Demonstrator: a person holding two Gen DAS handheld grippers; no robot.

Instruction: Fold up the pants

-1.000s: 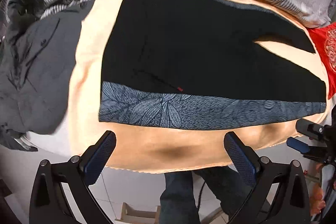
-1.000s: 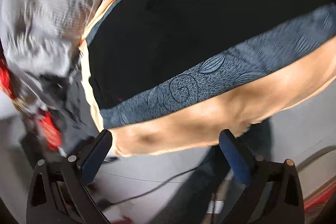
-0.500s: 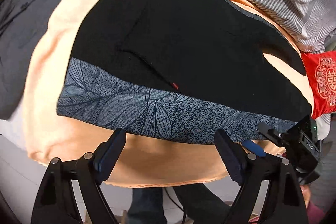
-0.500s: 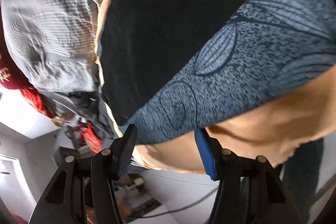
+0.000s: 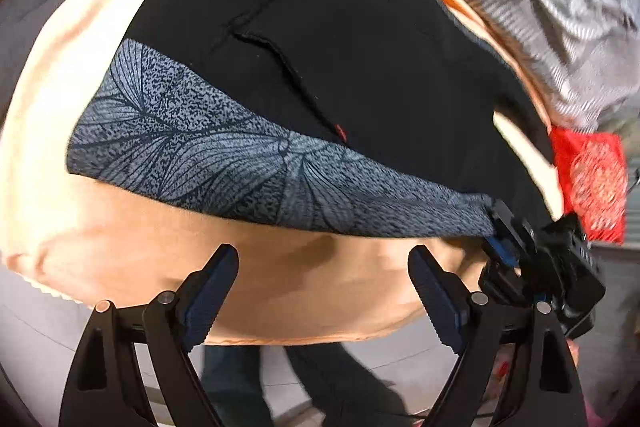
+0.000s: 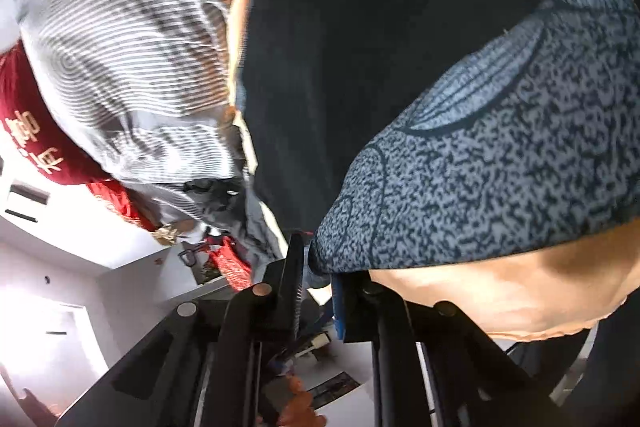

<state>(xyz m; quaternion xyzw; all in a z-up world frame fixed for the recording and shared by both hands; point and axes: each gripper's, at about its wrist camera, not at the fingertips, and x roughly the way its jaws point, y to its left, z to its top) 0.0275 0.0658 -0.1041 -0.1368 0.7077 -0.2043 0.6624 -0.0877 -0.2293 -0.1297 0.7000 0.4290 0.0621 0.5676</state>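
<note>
Since a second ago both of my tools have dropped closer to the cloth, and the right one has drawn its jaws in from wide apart.

I see the pants (image 5: 344, 75) lying flat on a peach sheet (image 5: 280, 291) that covers a rounded surface, whether bed or desk I cannot tell. They are smooth matte black fabric with a speckled blue-grey side band (image 5: 224, 167) printed with large veined leaves, plus a stitched pocket seam ending in a small red tag (image 5: 340, 131).

My left hand-held gripper (image 5: 322, 291) points steeply down at the sheet's near edge, its ribbed blue pads spread with only bare sheet between them, not touching the pants. My right hand-held gripper (image 6: 316, 291) lies nearly level and is closing on the band's end: the corner of the patterned cloth sits between its jaws.

From the left wrist view I get the whole garment, the right tool (image 5: 532, 259) biting at the band's far end, a striped grey quilt (image 5: 552, 3) behind and a red cushion (image 5: 592, 183). From the right wrist view I get the knit texture close up, plus red cloth (image 6: 36, 135) with pale lettering and a white room beyond.
</note>
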